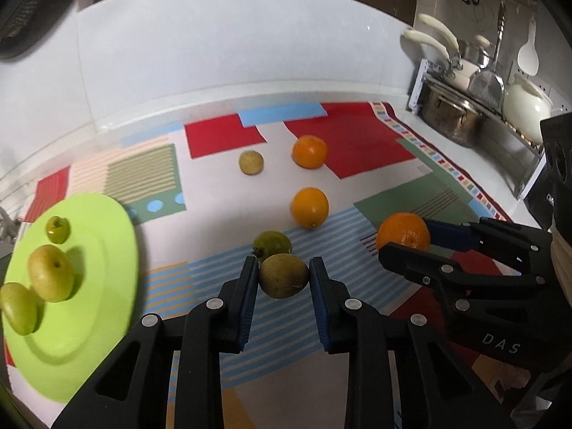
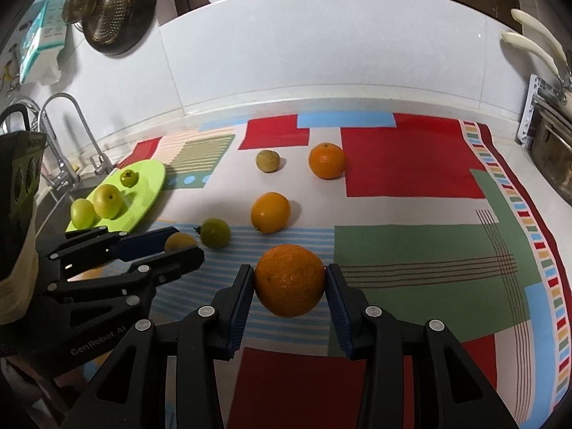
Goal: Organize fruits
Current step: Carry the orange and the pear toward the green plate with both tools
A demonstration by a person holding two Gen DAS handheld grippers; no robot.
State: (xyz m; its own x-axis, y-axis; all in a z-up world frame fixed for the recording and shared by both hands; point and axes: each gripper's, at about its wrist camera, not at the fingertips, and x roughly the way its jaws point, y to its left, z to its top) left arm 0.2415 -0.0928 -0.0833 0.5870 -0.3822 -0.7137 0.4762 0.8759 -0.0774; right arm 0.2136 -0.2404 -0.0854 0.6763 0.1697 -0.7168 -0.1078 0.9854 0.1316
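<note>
On the white kitchen counter (image 1: 422,121) there's a big patchwork-print cloth (image 2: 411,178) covering most of the surface, red, green and blue-striped blocks all over it. Over at the left edge of the cloth, next to the sink faucet (image 2: 60,136), sits a lime green plate (image 1: 107,304) with 3 greenish fruits (image 1: 51,272) already on it. Off to the right there's a rack with pots (image 1: 454,121) and a white kettle (image 1: 527,107), just background stuff. The left gripper (image 1: 284,275) is clamped tight on a brownish-green fruit (image 1: 283,276), both blue pads pressing its sides, right above the blue-striped part of the cloth. The right gripper (image 2: 289,280) is squeezed on a big orange (image 2: 289,280), pads snug against both sides, and it sits just to the right of the left one. Loose on the cloth: 1 green fruit with a stem (image 1: 272,245) just behind the held one, almost touching it in the left wrist view, 1 smooth orange (image 1: 309,207) in the middle, 1 more orange (image 1: 310,151) further back on the edge of a red patch, and 1 small yellowish fruit (image 1: 251,162) to its left, well apart from the plate.
</note>
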